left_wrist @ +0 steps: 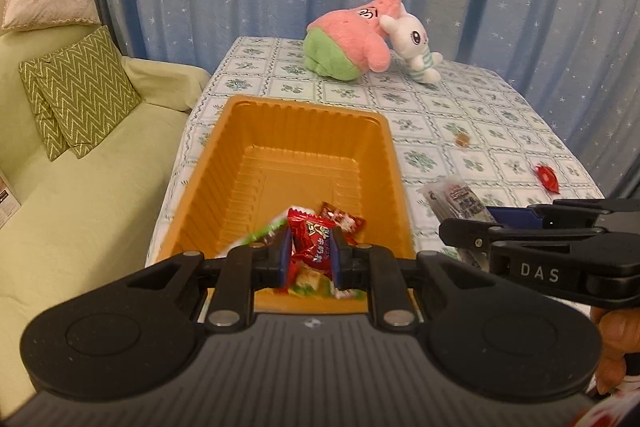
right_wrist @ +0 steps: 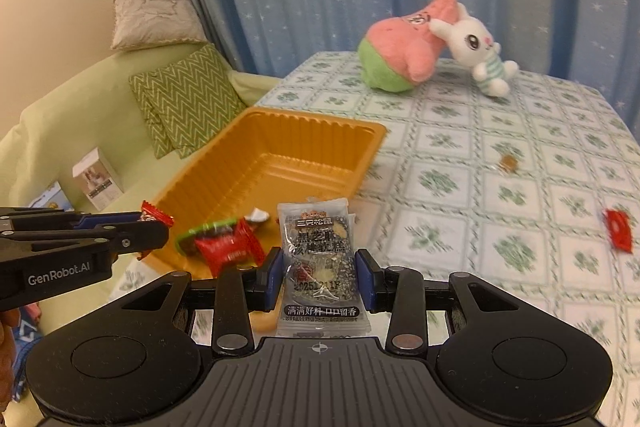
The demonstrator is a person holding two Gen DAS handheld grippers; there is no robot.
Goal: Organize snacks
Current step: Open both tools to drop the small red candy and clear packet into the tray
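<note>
While your left gripper (left_wrist: 310, 253) clamps a red candy (left_wrist: 316, 247) above the near end of the orange tray (left_wrist: 224, 163), that drop is nearly lined up. Tray's long axis runs away from you; a few wrapped snacks (right_wrist: 224, 243) sit at its near end, far end bare. Your right gripper (right_wrist: 320, 277) pinches an upright clear sesame-cake packet (right_wrist: 320, 259) just right of the tray, so go left. Two loose candies lie on the surface: brown (right_wrist: 508, 163), red (right_wrist: 618, 229).
</note>
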